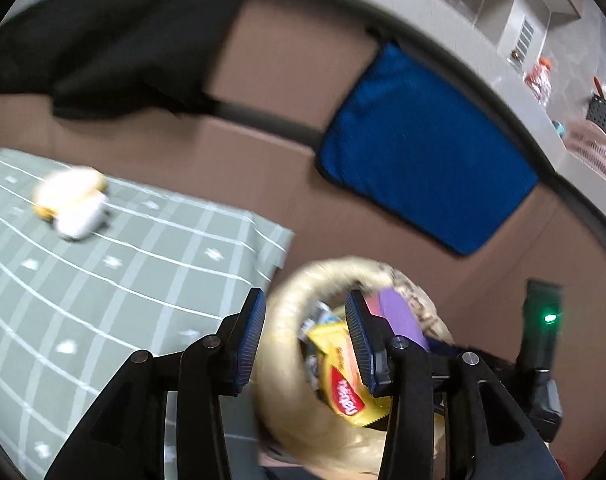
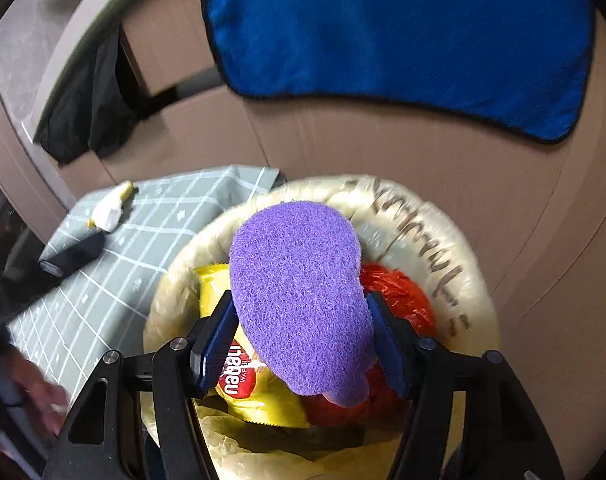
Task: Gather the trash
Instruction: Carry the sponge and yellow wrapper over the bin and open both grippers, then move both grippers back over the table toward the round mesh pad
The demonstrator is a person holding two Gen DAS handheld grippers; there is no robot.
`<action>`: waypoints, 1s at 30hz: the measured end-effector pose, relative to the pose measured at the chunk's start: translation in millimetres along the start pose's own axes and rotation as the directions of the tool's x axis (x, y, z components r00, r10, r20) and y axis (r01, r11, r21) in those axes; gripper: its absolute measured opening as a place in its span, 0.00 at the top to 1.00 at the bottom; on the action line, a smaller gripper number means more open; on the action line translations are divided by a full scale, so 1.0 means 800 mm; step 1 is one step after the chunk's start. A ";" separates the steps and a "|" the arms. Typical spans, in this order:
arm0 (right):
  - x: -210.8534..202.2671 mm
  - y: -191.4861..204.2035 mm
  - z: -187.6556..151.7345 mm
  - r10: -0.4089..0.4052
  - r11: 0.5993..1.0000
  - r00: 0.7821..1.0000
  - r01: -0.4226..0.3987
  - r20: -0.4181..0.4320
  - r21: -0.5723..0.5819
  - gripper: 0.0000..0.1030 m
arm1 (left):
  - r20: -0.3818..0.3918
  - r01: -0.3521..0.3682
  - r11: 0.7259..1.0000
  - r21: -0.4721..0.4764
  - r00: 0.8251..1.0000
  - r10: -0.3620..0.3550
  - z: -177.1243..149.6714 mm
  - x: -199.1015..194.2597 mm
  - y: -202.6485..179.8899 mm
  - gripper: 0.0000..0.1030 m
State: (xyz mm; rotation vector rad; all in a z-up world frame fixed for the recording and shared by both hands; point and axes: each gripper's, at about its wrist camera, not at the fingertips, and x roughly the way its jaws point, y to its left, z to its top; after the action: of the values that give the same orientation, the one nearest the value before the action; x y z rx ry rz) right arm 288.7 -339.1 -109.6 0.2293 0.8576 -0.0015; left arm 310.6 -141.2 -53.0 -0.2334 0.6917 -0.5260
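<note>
A bin lined with a cream bag (image 2: 427, 224) stands beside a table with a grey-green checked cloth (image 2: 115, 280). Inside lie a yellow snack wrapper (image 2: 259, 396) and crumpled red plastic (image 2: 403, 292). My right gripper (image 2: 301, 304) is shut on a purple sponge (image 2: 299, 280), held over the bin's mouth. My left gripper (image 1: 305, 308) hovers open at the bin's rim (image 1: 287, 312); the yellow wrapper (image 1: 339, 376) shows between its fingers, loose in the bin. The purple sponge (image 1: 399, 312) shows just right of them. A white and yellow crumpled piece of trash (image 1: 75, 204) lies on the table.
A blue cloth (image 2: 383, 40) and a black cloth (image 1: 115, 52) hang on the brown panel behind. A black object (image 2: 71, 256) rests at the table's edge, near the white trash (image 2: 111, 208). A person's hand (image 2: 35, 392) is blurred at lower left.
</note>
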 end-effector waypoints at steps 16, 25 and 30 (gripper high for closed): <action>0.015 0.038 -0.007 -0.130 0.988 0.987 0.121 -0.091 -0.094 0.30 | 0.233 -0.170 0.984 -0.047 0.956 0.176 0.031 -0.137 0.073 0.58; -0.078 0.124 0.020 -0.051 0.971 0.993 0.074 0.108 -0.226 0.31 | 0.268 -0.271 0.933 -0.236 0.905 0.330 0.039 -0.185 0.180 0.58; -0.072 0.188 0.046 0.024 0.963 0.986 0.020 0.162 -0.267 0.41 | 0.254 -0.276 0.886 -0.373 0.888 0.383 0.027 -0.199 0.249 0.58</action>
State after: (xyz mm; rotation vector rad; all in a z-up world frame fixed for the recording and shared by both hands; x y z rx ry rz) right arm 292.8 -204.7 -13.4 -0.0251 0.6843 0.0961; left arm 298.5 112.6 -24.3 -0.4914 0.4804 -0.0298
